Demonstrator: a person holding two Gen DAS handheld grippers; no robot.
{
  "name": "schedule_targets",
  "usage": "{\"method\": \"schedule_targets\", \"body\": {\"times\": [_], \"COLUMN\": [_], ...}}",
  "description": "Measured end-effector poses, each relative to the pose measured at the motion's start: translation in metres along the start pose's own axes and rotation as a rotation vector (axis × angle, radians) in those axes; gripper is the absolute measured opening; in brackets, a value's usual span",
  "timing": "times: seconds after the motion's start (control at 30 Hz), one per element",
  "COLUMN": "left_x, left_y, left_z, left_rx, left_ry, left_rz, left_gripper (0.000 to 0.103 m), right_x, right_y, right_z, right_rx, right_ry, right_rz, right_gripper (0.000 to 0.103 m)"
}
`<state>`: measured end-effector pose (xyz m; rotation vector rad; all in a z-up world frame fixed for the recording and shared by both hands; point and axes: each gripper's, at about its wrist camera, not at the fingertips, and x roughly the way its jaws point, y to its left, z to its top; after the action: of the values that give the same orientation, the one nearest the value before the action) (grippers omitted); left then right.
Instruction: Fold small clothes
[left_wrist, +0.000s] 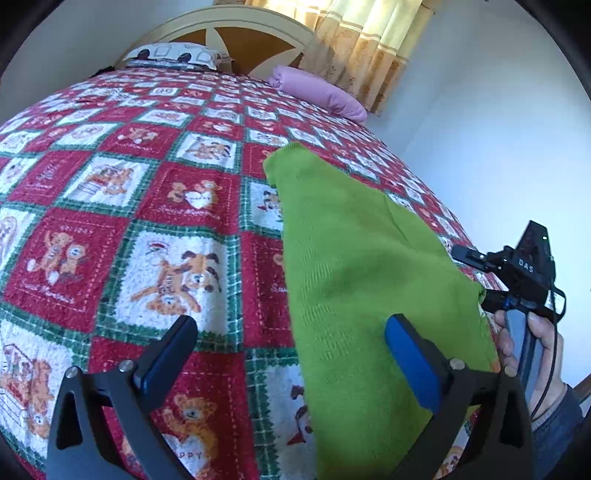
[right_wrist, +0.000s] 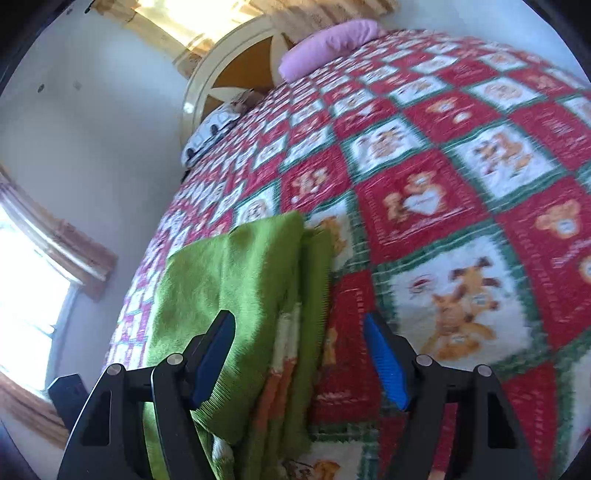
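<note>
A bed is covered by a red, white and green patchwork blanket (left_wrist: 177, 206) printed with teddy bears and hearts. On it lies a small bright green knitted garment (left_wrist: 351, 266), spread lengthwise toward the headboard, on the right part of the bed as the left wrist camera sees it. The left tongs (left_wrist: 291, 354) hang just above the near end of the garment with their blue-padded fingers spread wide; one pad (left_wrist: 410, 362) is over the green cloth, the other over the bare blanket, and nothing is pinched between them. In the same view the right tongs (left_wrist: 476, 275) appear at the garment's right edge, held by the person's right hand (left_wrist: 535, 354); from here I cannot tell whether they touch the cloth. The right wrist camera, somewhat blurred, shows the right tongs (right_wrist: 299, 354) also spread apart, empty, with the garment (right_wrist: 236, 280) lying in soft folds under and beyond the left finger. At the head of the bed are a cream and brown headboard (left_wrist: 236, 40), a patterned pillow (left_wrist: 173, 55) and a pink pillow (left_wrist: 321, 92), with curtains (left_wrist: 369, 44) behind.
</note>
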<state>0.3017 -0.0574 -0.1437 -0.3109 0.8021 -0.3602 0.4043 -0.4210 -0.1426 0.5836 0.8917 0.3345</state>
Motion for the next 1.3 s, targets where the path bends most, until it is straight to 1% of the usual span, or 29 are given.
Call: {"method": "schedule_targets", "body": {"times": [0.1, 0.2, 0.33, 0.4, 0.43, 0.5, 0.53, 0.57, 0.6, 0.67, 0.77, 0.83, 0.87, 0.9, 0.93, 1.0, 1.07, 1.13, 1.2, 1.3], "left_x": [0.003, 0.003, 0.002, 0.002, 0.002, 0.003, 0.003, 0.004, 0.005, 0.006, 0.006, 0.004, 0.004, 0.002, 0.001, -0.003, -0.005, -0.009, -0.018, -0.029], "left_y": [0.004, 0.002, 0.001, 0.000, 0.000, -0.002, -0.002, -0.002, -0.001, -0.001, -0.007, -0.012, -0.015, -0.020, -0.025, -0.037, -0.043, -0.043, -0.045, -0.048], "left_z": [-0.001, -0.002, -0.004, -0.005, -0.006, -0.006, -0.006, -0.007, -0.007, -0.007, -0.007, -0.008, -0.008, -0.008, -0.008, -0.009, -0.009, -0.007, -0.004, -0.003], "left_rx": [-0.010, 0.001, 0.009, 0.018, 0.024, 0.037, 0.040, 0.040, 0.034, 0.035, 0.059, 0.082, 0.094, 0.119, 0.137, 0.187, 0.217, 0.222, 0.226, 0.238], "left_ry": [0.015, 0.009, 0.006, 0.006, 0.008, 0.009, 0.011, 0.016, 0.022, 0.032, 0.034, 0.035, 0.033, 0.031, 0.040, 0.035, 0.036, 0.041, 0.030, 0.015], "left_rz": [-0.026, -0.026, -0.029, -0.037, -0.042, -0.057, -0.075, -0.096, -0.109, -0.131, -0.127, -0.115, -0.110, -0.114, -0.131, -0.079, -0.054, -0.046, -0.041, -0.040], "left_gripper": [0.103, 0.103, 0.103, 0.103, 0.103, 0.102, 0.097, 0.096, 0.096, 0.092, 0.088, 0.083, 0.080, 0.066, 0.055, 0.052, 0.048, 0.041, 0.038, 0.036], "right_x": [0.012, 0.020, 0.031, 0.035, 0.040, 0.045, 0.047, 0.048, 0.051, 0.052, 0.052, 0.051, 0.050, 0.050, 0.047, 0.042, 0.035, 0.025, 0.017, 0.005], "right_y": [0.001, 0.002, 0.004, 0.004, 0.004, 0.004, 0.005, 0.005, 0.004, 0.000, -0.003, 0.001, 0.005, 0.010, 0.015, 0.019, 0.022, 0.028, 0.037, 0.051], "right_z": [0.006, 0.014, 0.022, 0.025, 0.027, 0.029, 0.030, 0.030, 0.029, 0.029, 0.029, 0.028, 0.028, 0.027, 0.026, 0.024, 0.024, 0.023, 0.023, 0.023], "right_rx": [-0.002, -0.003, -0.014, -0.016, -0.017, -0.030, -0.043, -0.046, -0.043, -0.034, -0.018, -0.031, -0.038, -0.047, -0.059, -0.062, -0.051, -0.046, -0.060, -0.075], "right_ry": [0.016, 0.021, 0.038, 0.037, 0.043, 0.048, 0.050, 0.055, 0.062, 0.059, 0.061, 0.061, 0.058, 0.052, 0.043, 0.025, 0.001, -0.023, -0.041, -0.064], "right_rz": [-0.011, 0.002, -0.007, -0.003, 0.002, 0.000, 0.000, 0.014, 0.033, 0.051, 0.057, 0.029, 0.017, 0.002, -0.017, -0.032, -0.035, -0.028, -0.038, -0.035], "right_gripper": [0.072, 0.072, 0.071, 0.068, 0.061, 0.057, 0.052, 0.042, 0.040, 0.039, 0.036, 0.034, 0.030, 0.029, 0.026, 0.024, 0.022, 0.020, 0.019, 0.018]}}
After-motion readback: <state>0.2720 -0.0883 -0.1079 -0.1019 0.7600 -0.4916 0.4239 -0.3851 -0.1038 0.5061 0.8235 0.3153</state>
